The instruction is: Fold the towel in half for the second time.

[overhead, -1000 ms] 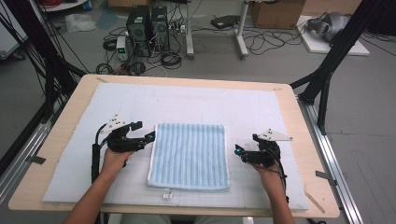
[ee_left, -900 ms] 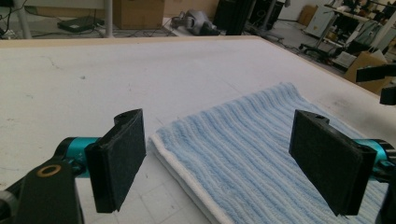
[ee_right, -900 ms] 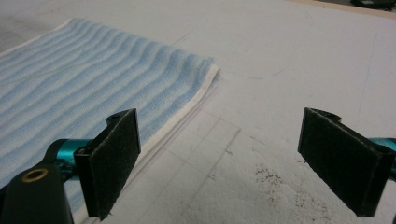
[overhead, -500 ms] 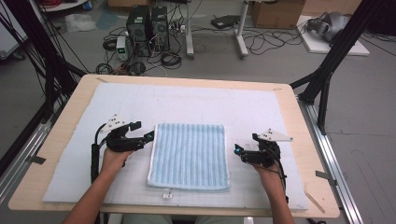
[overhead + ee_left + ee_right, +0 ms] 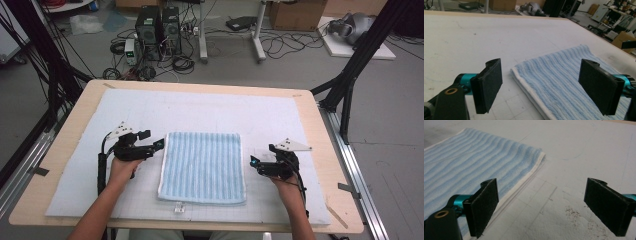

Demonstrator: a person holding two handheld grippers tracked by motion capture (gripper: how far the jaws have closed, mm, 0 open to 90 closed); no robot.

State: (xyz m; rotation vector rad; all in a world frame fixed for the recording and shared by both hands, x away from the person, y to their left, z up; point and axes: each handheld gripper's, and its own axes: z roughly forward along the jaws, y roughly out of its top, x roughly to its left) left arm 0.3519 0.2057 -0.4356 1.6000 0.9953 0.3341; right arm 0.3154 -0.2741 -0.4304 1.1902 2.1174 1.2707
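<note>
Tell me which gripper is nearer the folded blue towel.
Left. The left gripper sits right at the blue towel's left edge, jaws open. The right gripper hovers just off its right edge, slightly farther.

1 overhead, 2 close; towel (image 5: 202, 166) shared.

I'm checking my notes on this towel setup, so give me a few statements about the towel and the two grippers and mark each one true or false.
1. The towel is blue striped and lies folded flat on the white mat. True.
2. The left gripper has its fingers clamped on the towel. False: they stand open, with nothing between them pressed.
3. The right gripper is open beside the towel's edge. True.
4. The towel is bunched in a heap at the far corner of the table. False: it lies flat between the two grippers, towards the near side.
5. A mug stands on the towel. False: nothing rests on it.
</note>
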